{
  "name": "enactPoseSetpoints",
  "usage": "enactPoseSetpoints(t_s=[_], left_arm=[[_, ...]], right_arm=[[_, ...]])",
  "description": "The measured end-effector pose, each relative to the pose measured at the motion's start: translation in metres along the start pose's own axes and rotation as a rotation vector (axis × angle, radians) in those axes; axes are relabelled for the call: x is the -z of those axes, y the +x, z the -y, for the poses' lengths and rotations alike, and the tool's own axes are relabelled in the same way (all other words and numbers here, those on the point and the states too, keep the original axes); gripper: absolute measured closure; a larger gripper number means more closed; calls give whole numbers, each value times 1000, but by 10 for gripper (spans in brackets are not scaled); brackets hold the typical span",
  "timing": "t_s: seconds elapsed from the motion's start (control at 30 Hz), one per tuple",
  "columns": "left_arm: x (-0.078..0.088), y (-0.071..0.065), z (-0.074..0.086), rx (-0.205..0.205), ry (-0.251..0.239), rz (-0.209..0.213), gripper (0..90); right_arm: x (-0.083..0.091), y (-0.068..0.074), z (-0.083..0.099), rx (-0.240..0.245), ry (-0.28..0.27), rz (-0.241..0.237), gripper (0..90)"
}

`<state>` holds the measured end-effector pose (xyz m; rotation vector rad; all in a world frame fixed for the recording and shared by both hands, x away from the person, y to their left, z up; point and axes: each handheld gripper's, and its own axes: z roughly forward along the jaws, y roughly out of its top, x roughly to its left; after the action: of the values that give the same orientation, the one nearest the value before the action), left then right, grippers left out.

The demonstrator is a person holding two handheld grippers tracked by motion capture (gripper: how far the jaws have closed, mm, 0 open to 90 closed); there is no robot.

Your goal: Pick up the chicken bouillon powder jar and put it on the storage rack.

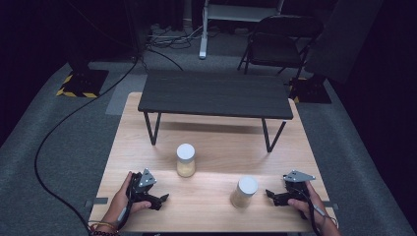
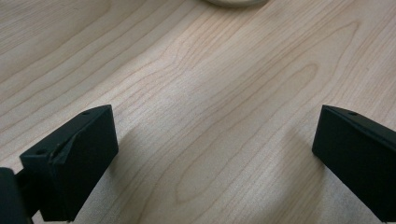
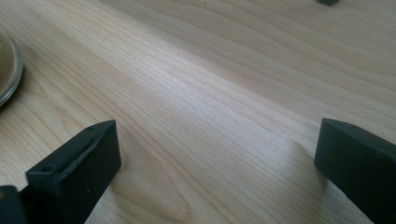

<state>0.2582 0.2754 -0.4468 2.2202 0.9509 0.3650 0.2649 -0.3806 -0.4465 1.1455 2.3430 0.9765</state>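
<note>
I hold my left gripper (image 1: 162, 199) low in the lower left of the high view, resting on the light wooden table (image 1: 216, 142), with my left hand (image 1: 123, 196) wrapped around its body and the grey three-cornered plate on top. In the left gripper view its two black jaws stand wide apart at the bottom corners, with bare wood grain between them and nothing held. At the top edge of that view the base of a jar shows, just a pale curved sliver.

My right gripper (image 1: 269, 194) lies in the lower right of the high view, my right hand (image 1: 307, 204) behind it, its tips pointing toward the frame's centre. In the right gripper view its jaws are likewise spread wide, gripping nothing, with the glass rim of a jar at the left edge.

Two jars with white lids stand on the table. The rear jar (image 1: 186, 160) sits just left of centre, above and to the right of my left gripper, apart from it. The near jar (image 1: 245, 192) stands just left of my right gripper's tips, close but not touching as far as I can tell.

A dark small bench (image 1: 215, 93) stands across the upper half of the table. A black folding chair (image 1: 282, 42) sits on the grey floor at the upper right.
</note>
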Motion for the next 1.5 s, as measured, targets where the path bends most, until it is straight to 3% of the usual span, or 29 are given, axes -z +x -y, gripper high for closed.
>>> enactPoseSetpoints(t_s=[0.67,0.87,0.97,1.3,1.5], left_arm=[[0,-1,-1,3,3,-5,4],[0,-3,-2,23,4,-14,10],[2,-1,-1,36,-16,-6,16],[14,-7,4,44,-93,-36,16],[17,-8,5,38,-111,-40,16]], right_arm=[[0,1,0,-5,1,3,1],[0,1,0,-5,0,3,1],[0,1,0,-5,0,3,1],[1,1,1,-5,0,3,1],[1,1,1,-5,0,3,1]])
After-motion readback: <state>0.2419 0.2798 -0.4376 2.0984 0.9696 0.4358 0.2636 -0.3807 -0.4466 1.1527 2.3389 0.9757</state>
